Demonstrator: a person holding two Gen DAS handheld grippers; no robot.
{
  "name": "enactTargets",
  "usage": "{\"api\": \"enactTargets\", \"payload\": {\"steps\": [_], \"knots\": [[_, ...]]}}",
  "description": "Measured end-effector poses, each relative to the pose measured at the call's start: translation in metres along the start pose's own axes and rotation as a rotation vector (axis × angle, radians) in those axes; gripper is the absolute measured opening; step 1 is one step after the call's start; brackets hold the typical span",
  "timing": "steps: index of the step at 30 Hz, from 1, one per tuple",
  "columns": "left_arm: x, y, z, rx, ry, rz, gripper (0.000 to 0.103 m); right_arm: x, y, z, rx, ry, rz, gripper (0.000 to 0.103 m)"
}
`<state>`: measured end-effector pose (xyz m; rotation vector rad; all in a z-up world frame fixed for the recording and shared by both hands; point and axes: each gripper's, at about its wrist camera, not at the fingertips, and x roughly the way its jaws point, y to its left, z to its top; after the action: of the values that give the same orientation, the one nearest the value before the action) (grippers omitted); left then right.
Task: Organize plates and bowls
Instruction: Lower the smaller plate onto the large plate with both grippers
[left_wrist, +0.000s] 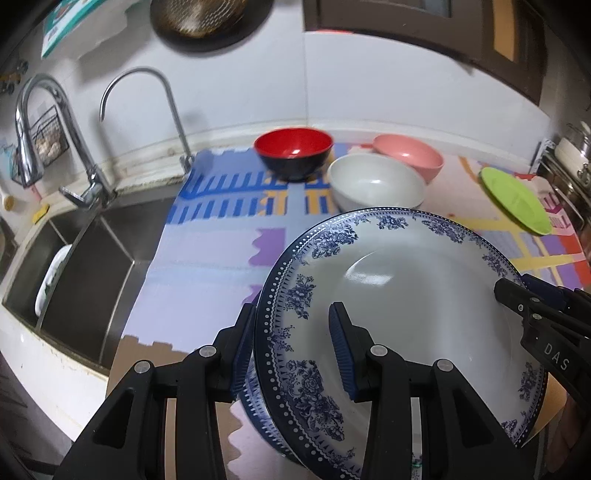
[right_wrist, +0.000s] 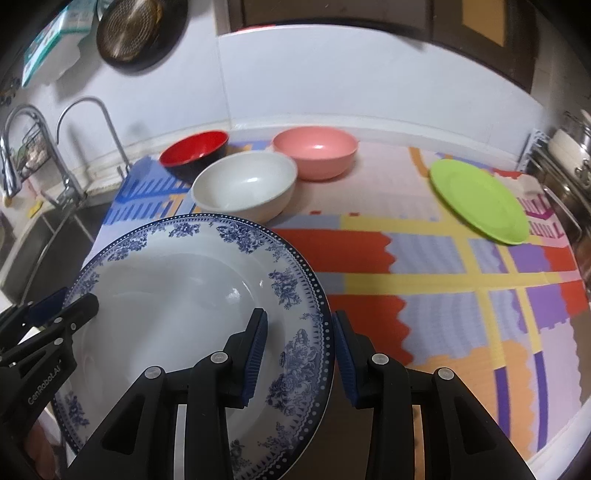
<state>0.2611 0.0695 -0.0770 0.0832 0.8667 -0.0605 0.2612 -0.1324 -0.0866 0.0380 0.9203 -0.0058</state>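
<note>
Left claw (left_wrist: 291, 347): straddles the blue-patterned plate (left_wrist: 406, 295) at its left rim.
Right claw (right_wrist: 299, 350): straddles the opposite rim.
Grip: cannot tell.

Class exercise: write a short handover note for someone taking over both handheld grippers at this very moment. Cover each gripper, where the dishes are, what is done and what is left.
Left gripper: straddles the left rim of the blue-patterned plate, one finger above and one under.
Right gripper: straddles the right rim of the same plate in the same way. Whether either one is truly clamped cannot be told.
Dishes: red bowl, white bowl and pink bowl sit apart at the back of the mat; green plate lies at the right.
Done: nothing is stacked.
Left: probably set this plate with the green one, then nest the bowls.
</note>
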Motion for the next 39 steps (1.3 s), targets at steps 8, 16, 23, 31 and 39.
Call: {"api": "enactTargets", "payload": {"steps": [8, 16, 23, 31, 39], "knots": [[0.019, 0.014, -0.010, -0.022, 0.059, 0.023, 0.040, 0.023, 0.013, -0.006, -0.016, 0.055, 0.024, 0.037], [0.033, 0.021, -0.017, -0.039, 0.096, 0.042, 0.040, 0.039, 0.021, -0.008, -0.029, 0.090, 0.035, 0.037], [0.042, 0.023, -0.020, -0.049, 0.113, 0.050, 0.040, 0.045, 0.023, -0.010, -0.039, 0.099, 0.031, 0.037], [0.053, 0.024, -0.023, -0.050, 0.147, 0.054, 0.040, 0.052, 0.026, -0.011, -0.055, 0.118, 0.027, 0.037], [0.058, 0.024, -0.026, -0.056, 0.161, 0.051, 0.044, 0.053, 0.026, -0.010, -0.076, 0.114, 0.040, 0.040]]}}
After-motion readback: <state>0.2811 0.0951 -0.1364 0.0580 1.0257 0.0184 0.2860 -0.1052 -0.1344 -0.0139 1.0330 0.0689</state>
